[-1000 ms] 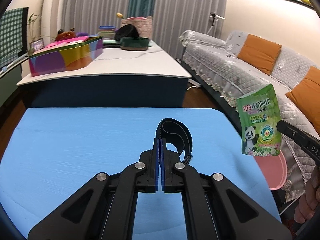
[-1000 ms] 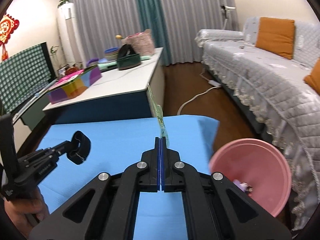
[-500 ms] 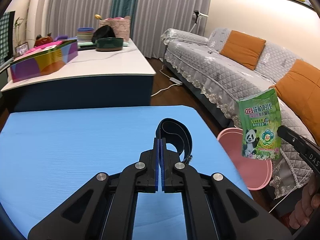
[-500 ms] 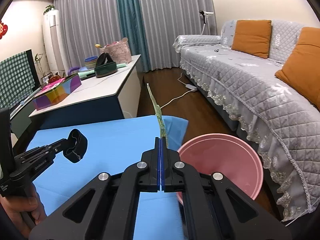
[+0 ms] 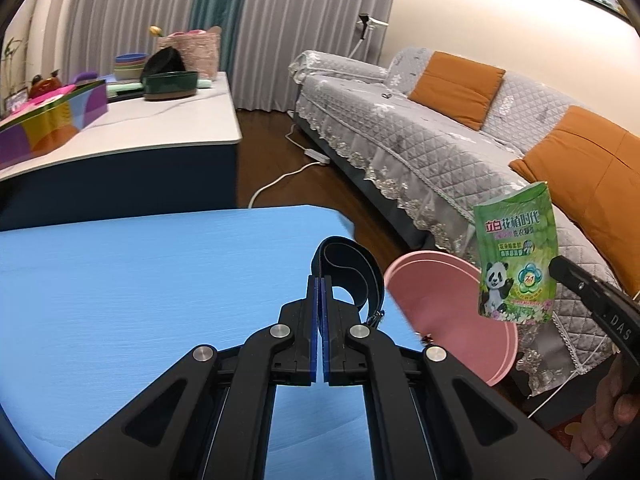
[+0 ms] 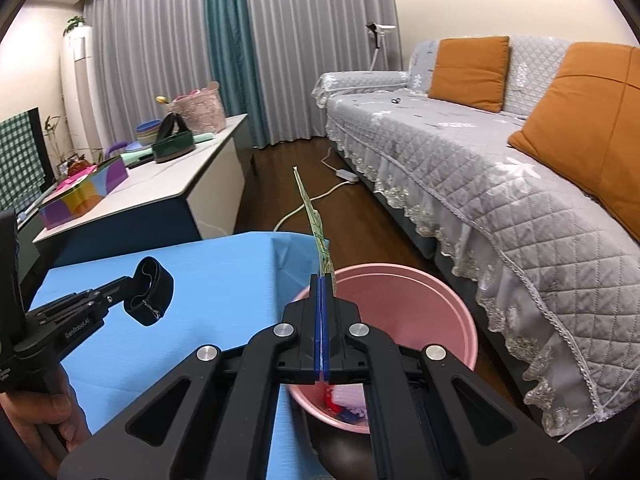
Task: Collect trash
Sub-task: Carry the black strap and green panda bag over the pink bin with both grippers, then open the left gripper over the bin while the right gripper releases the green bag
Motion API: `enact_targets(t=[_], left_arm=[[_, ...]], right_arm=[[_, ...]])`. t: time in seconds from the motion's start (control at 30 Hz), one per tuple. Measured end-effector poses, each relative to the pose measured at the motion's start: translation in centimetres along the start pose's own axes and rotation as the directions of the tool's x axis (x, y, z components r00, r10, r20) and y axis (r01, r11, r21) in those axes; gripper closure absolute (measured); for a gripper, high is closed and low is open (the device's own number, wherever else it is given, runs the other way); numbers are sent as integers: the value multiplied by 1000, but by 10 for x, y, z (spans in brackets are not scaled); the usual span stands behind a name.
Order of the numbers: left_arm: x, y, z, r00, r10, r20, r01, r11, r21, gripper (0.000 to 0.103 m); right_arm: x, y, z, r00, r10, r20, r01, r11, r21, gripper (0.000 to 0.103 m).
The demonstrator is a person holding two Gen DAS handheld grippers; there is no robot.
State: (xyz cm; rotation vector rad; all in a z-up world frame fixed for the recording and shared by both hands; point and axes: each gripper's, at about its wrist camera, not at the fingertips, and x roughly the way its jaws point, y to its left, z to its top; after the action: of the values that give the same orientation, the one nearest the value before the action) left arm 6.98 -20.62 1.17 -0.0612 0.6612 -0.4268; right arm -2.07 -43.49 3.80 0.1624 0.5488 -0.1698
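Observation:
My left gripper (image 5: 319,280) is shut on a black strap loop (image 5: 350,270), held above the right end of the blue table (image 5: 140,280). The right gripper (image 6: 322,280) is shut on a green pouch with a panda print (image 5: 516,256), which shows edge-on (image 6: 316,224) in the right wrist view. The pouch hangs over the pink bin (image 6: 404,300) beside the table's right edge. Bits of coloured trash (image 6: 344,404) lie in the bin's bottom. In the right wrist view the left gripper (image 6: 132,298) and its strap loop (image 6: 150,292) hover at the left.
A grey quilted sofa (image 6: 500,184) with orange cushions (image 6: 468,68) runs along the right. A white-topped counter (image 5: 132,128) behind the table bears a colourful box (image 5: 48,120), bowls and a basket. A white cable (image 6: 312,200) lies on the wooden floor. A hand (image 6: 44,432) grips the left tool.
Both grippers have swung rightward with their loads. The pink bin has come further into both views, and the pouch now hangs over it.

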Motion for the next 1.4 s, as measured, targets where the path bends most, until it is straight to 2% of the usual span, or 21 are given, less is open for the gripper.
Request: enact_targets(t=[0.37,0.73,1.4], left_arm=[[20,-46,-5,996,-86,-14,87,996,39,102],[45,-81,-15,987,-151,-46,155,985,73,102],[84,-107,-23,981,-164,-104,176,977,118,102]], right_arm=[[2,-42,-6,998,-68,-12,69,997,40,103],[13,-58,-14,993,-110,-38,112,993,45,103],[46,-75,-17,987,-141,-81,146,988,59,103]])
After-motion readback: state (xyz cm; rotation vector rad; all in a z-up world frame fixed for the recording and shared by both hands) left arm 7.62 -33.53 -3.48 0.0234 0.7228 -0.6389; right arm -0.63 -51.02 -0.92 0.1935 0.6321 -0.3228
